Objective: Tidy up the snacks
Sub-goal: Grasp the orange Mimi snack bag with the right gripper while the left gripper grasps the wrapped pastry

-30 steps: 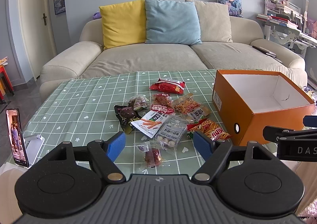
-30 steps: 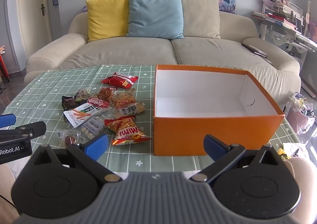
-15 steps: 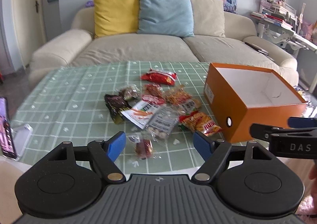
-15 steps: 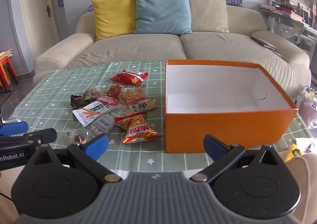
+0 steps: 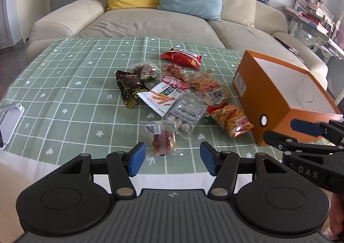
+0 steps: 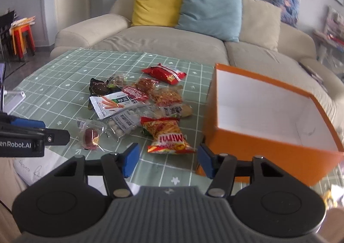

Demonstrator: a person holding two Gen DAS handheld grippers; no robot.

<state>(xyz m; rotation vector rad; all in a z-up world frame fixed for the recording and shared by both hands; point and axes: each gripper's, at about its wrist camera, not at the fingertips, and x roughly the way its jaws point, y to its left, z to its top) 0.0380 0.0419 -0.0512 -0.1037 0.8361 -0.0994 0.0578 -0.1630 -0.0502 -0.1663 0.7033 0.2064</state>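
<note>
Several snack packets lie in a heap mid-table: a red one point(image 5: 180, 58), a dark one point(image 5: 129, 86), a white one with orange sticks point(image 5: 161, 96). Nearest my left gripper point(image 5: 172, 158) lies a clear packet with a red snack point(image 5: 162, 139), just beyond the blue pads. Its jaws are closing with nothing between them. My right gripper point(image 6: 167, 160) hovers just short of the "Mimi" packet point(image 6: 166, 135). Its jaws are closing too, on nothing. The empty orange box point(image 6: 268, 152) stands right of the heap, its near corner beside the right finger.
A green checked cloth point(image 5: 64, 92) covers the table. A white phone stand point(image 5: 8, 120) sits at its left edge. Behind it is a beige sofa point(image 5: 150, 23) with yellow, blue and beige cushions. A red stool point(image 6: 21, 38) stands far left.
Both grippers have moved forward and down towards the snacks and rolled a little. The jaws of each stand much narrower than half a second ago.
</note>
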